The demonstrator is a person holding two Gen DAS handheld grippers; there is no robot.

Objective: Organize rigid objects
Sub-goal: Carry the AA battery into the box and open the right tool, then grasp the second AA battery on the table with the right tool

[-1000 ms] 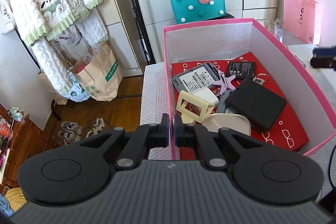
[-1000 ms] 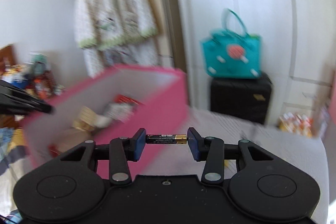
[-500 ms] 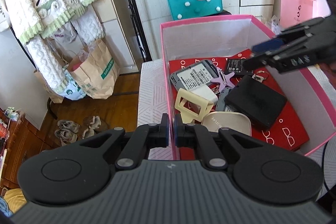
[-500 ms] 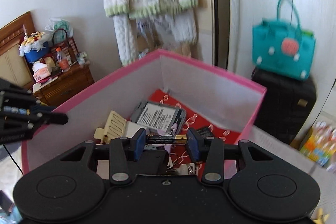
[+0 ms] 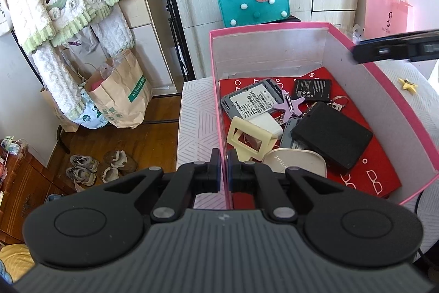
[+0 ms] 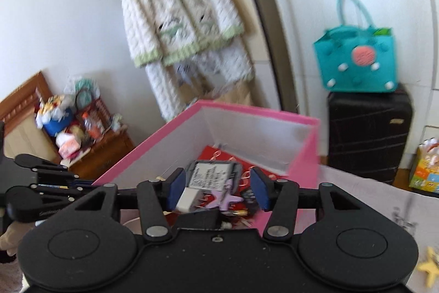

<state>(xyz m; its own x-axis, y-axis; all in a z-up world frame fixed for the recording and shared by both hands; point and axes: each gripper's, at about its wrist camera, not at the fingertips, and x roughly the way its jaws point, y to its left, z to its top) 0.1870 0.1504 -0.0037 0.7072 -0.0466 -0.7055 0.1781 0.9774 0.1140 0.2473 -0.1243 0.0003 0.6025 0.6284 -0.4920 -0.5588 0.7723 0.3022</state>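
Note:
A pink box [image 5: 397, 98] on the table holds several rigid objects: a grey phone back [image 5: 251, 100], a black battery pack [image 5: 312, 89], a black case [image 5: 332, 136], a cream frame [image 5: 249, 139] and a purple star [image 5: 290, 105]. My left gripper [image 5: 224, 174] is shut on the box's near left wall. My right gripper [image 6: 216, 190] is open and empty over the box [image 6: 304, 153]; it also shows at the right edge of the left wrist view [image 5: 395, 50]. A battery [image 6: 238, 213] lies in the box below the right gripper.
A yellow star [image 5: 408, 85] lies on the table right of the box, also in the right wrist view [image 6: 429, 269]. A teal bag [image 5: 252, 2] on a black suitcase [image 6: 367, 133] stands behind. Paper bags [image 5: 120, 92] and shoes [image 5: 101, 164] are on the floor at left.
My right gripper opened and let go of the battery into the box, then drew back to the right and up. The left gripper kept its hold on the box wall.

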